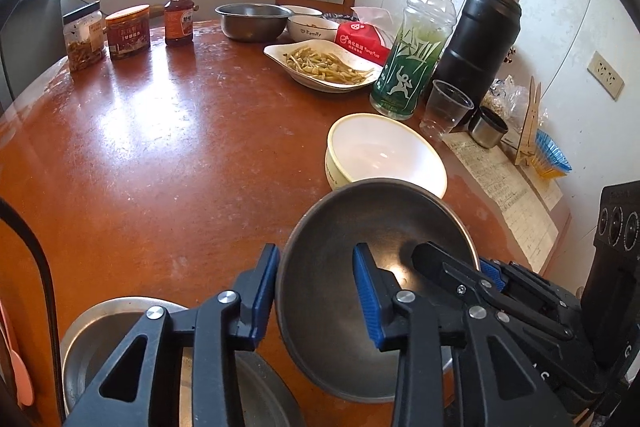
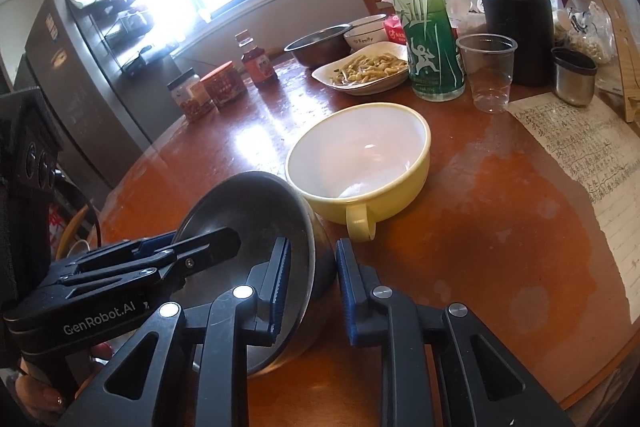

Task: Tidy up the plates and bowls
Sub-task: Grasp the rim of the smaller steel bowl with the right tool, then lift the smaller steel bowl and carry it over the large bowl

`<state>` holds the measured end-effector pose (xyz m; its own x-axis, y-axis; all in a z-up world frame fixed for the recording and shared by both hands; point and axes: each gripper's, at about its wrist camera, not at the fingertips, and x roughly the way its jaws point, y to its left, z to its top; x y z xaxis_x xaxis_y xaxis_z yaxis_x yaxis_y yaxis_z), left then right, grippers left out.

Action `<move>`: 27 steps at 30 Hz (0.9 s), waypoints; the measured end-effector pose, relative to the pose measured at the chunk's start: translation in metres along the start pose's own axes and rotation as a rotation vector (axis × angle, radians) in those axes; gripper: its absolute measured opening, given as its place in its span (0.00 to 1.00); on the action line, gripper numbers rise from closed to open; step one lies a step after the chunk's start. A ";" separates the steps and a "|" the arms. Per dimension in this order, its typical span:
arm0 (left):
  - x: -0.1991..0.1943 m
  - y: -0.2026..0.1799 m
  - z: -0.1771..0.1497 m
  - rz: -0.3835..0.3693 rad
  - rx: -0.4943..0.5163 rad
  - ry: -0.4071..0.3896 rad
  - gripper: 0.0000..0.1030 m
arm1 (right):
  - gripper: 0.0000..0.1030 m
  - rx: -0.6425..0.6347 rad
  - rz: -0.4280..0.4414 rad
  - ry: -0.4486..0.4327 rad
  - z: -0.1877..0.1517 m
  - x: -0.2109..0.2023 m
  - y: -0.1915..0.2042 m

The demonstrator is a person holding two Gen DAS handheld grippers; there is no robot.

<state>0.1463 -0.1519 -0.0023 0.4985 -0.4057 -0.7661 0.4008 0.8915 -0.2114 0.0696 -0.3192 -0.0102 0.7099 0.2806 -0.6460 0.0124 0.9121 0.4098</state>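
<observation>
Left wrist view: the left tool [image 1: 316,291] comes up from the bottom edge, angled down at the counter [image 1: 160,147]; its blue pads straddle the near rim of the steel bowl [image 1: 376,267], one pad outside the wall, one inside, narrowed onto it; the bowl is tilted, empty, low and right of centre. The right tool [image 1: 460,269] enters from the lower right and clamps the bowl's far rim. Behind the bowl, just touching in the frame, sits the yellow bowl [image 1: 384,151], white inside and empty. A steel basin [image 1: 120,339] lies at lower left, partly hidden by the tool; whether anything is in it I cannot tell. At upper centre a white dish [image 1: 324,67] holds yellowish vegetable strips; behind it a second steel bowl [image 1: 252,21] and a white bowl [image 1: 312,29].

Right wrist view: the right tool [image 2: 310,283] reaches from the bottom edge; its pads grip the steel bowl's [image 2: 248,219] right wall, narrow. The left tool [image 2: 188,247] comes from the left, closed on the opposite rim; a fingertip shows at lower left. The yellow bowl [image 2: 360,163], handle toward the camera, stands empty at centre, beside the steel bowl.
</observation>
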 end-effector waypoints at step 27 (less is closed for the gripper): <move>-0.100 0.017 -0.005 0.019 -0.014 -0.184 0.29 | 0.23 -0.063 0.096 -0.111 0.020 -0.051 0.060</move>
<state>0.0996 -0.0951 0.0680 0.6381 -0.4180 -0.6466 0.3804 0.9013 -0.2073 0.0482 -0.2852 0.0606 0.7794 0.3355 -0.5291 -0.1008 0.9007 0.4226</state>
